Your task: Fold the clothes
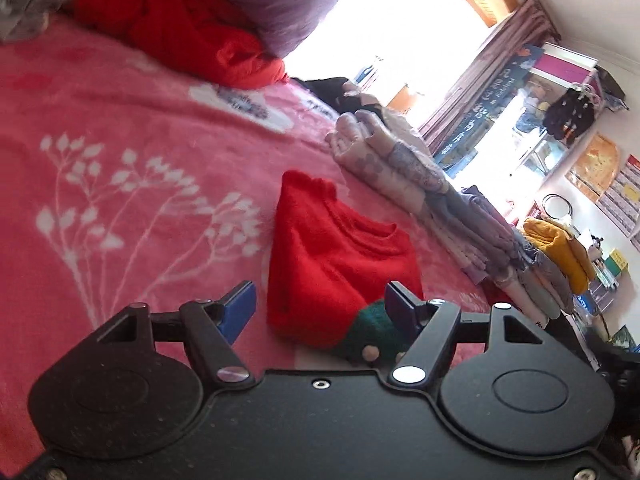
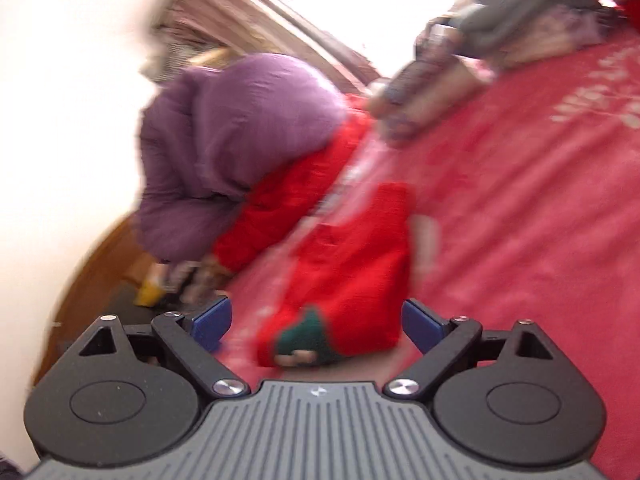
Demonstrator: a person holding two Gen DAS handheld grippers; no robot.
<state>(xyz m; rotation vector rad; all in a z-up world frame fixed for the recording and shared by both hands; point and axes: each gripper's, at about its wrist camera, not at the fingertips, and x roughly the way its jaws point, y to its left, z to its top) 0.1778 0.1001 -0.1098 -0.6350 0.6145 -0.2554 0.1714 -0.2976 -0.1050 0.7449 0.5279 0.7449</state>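
Note:
A small folded red knit sweater with a green patch lies on the pink blanket. My left gripper is open just above its near edge, blue fingers apart on either side, holding nothing. In the blurred right wrist view the same red sweater with its green patch lies between the spread blue fingers of my right gripper, which is open and empty.
A stack of folded pale clothes runs along the bed's right side. A crumpled red garment and a purple puffy jacket lie at the far end. Shelves and clutter stand beyond the bed edge.

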